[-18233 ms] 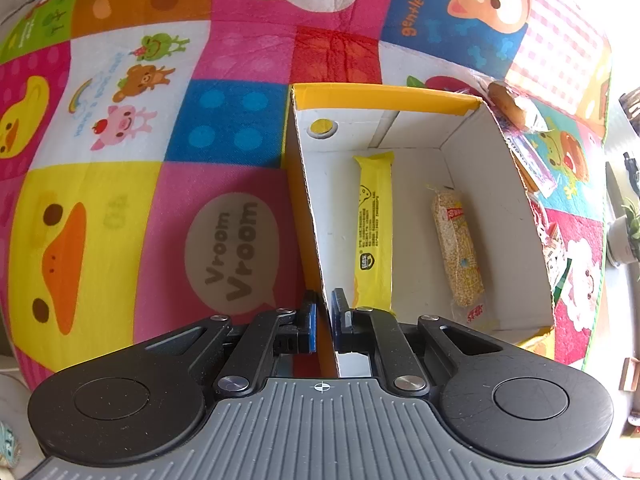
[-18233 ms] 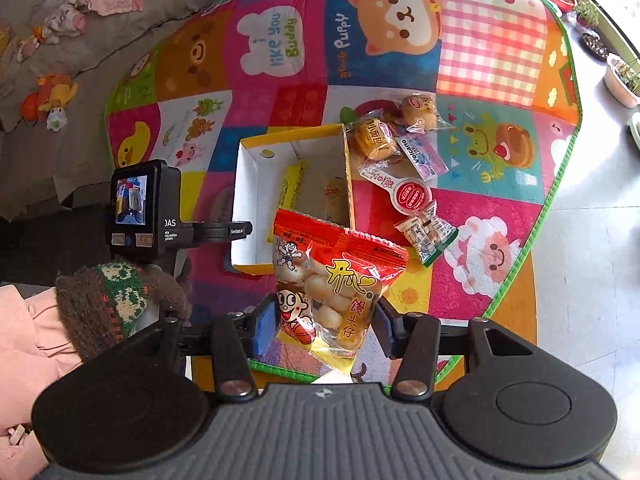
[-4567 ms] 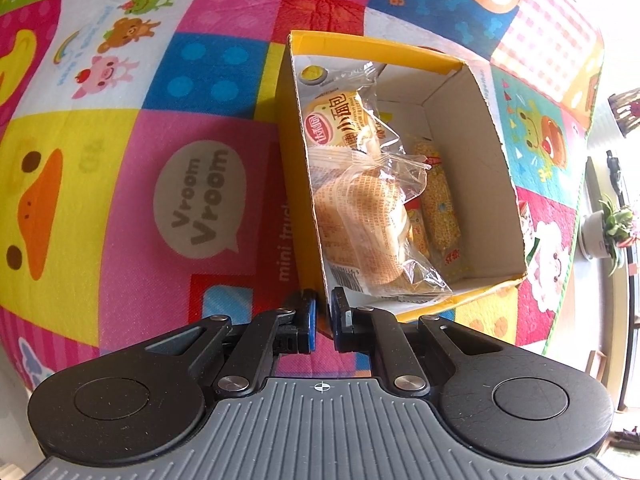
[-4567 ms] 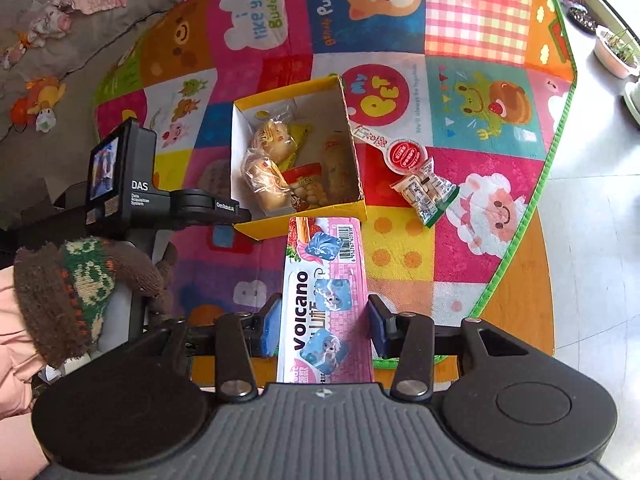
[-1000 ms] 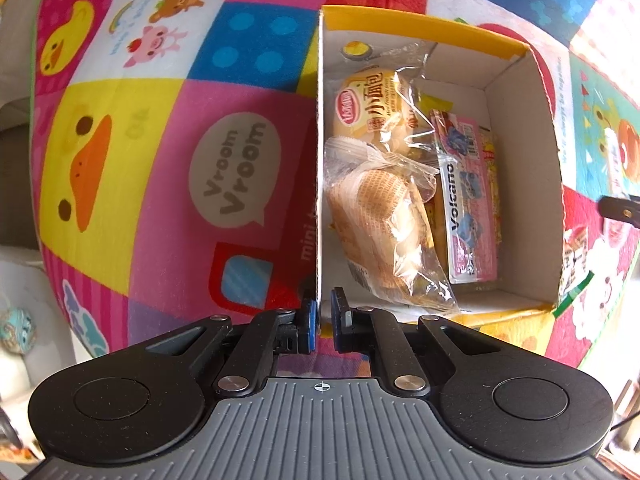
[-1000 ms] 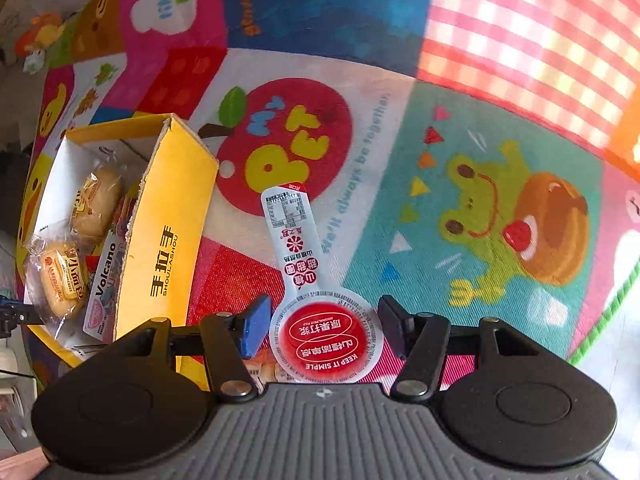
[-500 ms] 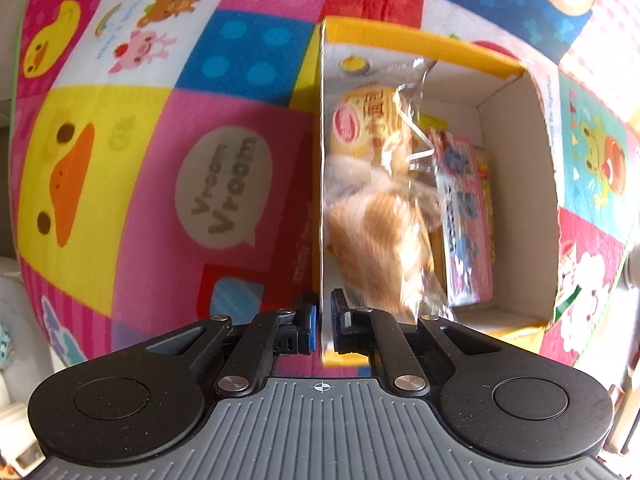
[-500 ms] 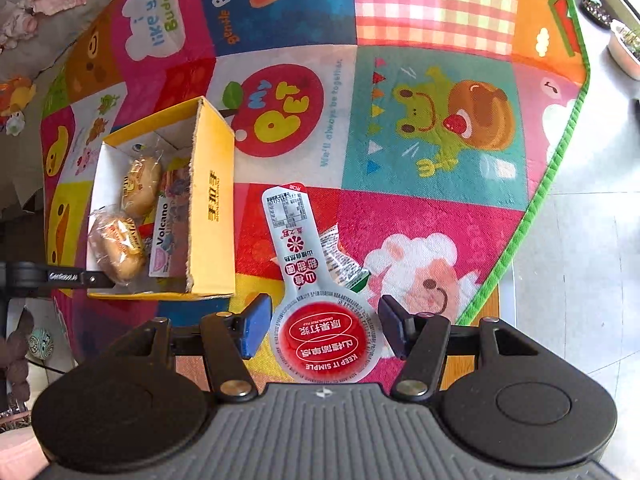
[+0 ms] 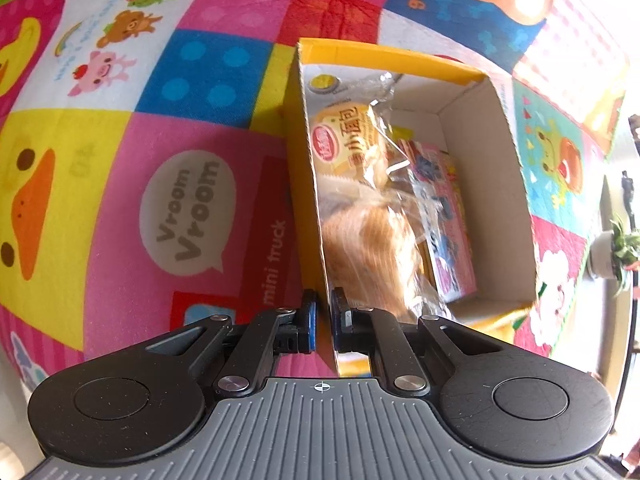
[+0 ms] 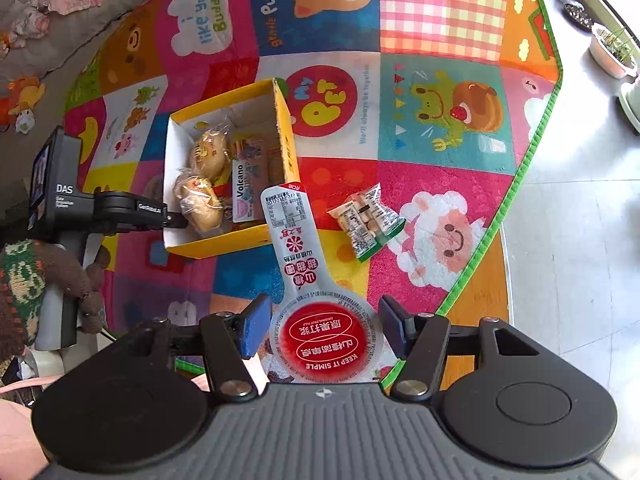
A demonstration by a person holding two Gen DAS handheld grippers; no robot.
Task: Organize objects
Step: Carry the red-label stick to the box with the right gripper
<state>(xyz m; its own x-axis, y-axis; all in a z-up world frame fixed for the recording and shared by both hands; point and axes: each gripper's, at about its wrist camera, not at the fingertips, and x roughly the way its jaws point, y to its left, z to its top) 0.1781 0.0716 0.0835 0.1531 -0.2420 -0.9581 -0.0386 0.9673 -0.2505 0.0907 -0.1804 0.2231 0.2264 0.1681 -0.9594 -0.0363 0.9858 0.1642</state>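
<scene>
A yellow cardboard box (image 9: 516, 184) (image 10: 288, 136) sits on the play mat. It holds two bagged breads (image 9: 372, 236) (image 10: 204, 200) and a pink Volcano pack (image 9: 448, 236) (image 10: 246, 192). My left gripper (image 9: 323, 320) is shut on the box's near-left wall. My right gripper (image 10: 322, 330) is shut on a red-and-white spoon-shaped snack pack (image 10: 312, 300), held above the mat in front of the box. A small green-edged snack bag (image 10: 366, 220) lies on the mat right of the box.
The colourful play mat (image 10: 440, 120) ends in a green edge at the right, with bare floor (image 10: 572, 216) and potted plants (image 10: 612, 50) beyond. A grey couch with toys (image 10: 28, 96) lies at the far left. A plant pot (image 9: 612, 252) stands off the mat.
My right gripper has risen and drawn back with the snack pack, so the box sits nearer the view's middle. My left gripper keeps its hold on the box wall.
</scene>
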